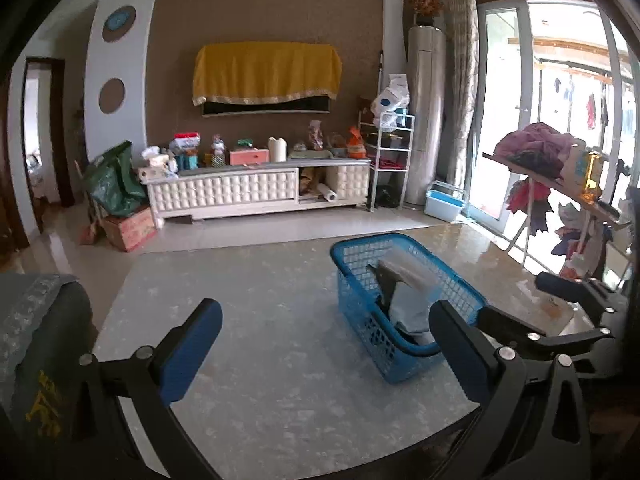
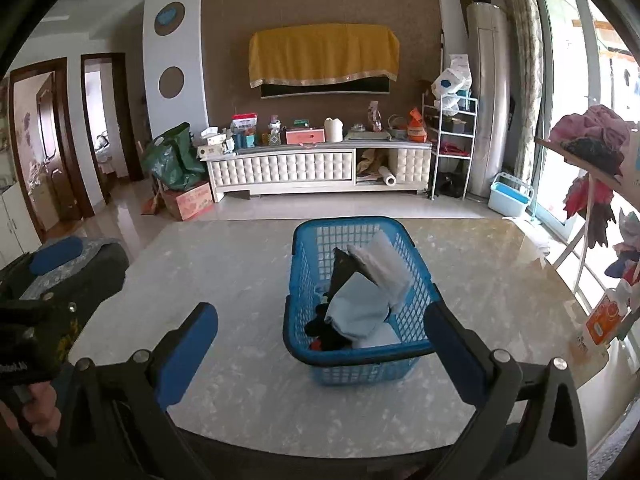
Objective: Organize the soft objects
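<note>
A blue plastic basket stands on the pale marble table. It holds folded soft items: a white cloth, a light blue cloth and dark pieces. My right gripper is open and empty, its fingers on either side of the basket's near end. My left gripper is open and empty, left of the basket. The right gripper's fingers show at the right of the left wrist view.
A dark grey padded thing lies at the table's left edge; it also shows in the right wrist view. A rack of clothes stands on the right by the window. A TV cabinet lines the far wall.
</note>
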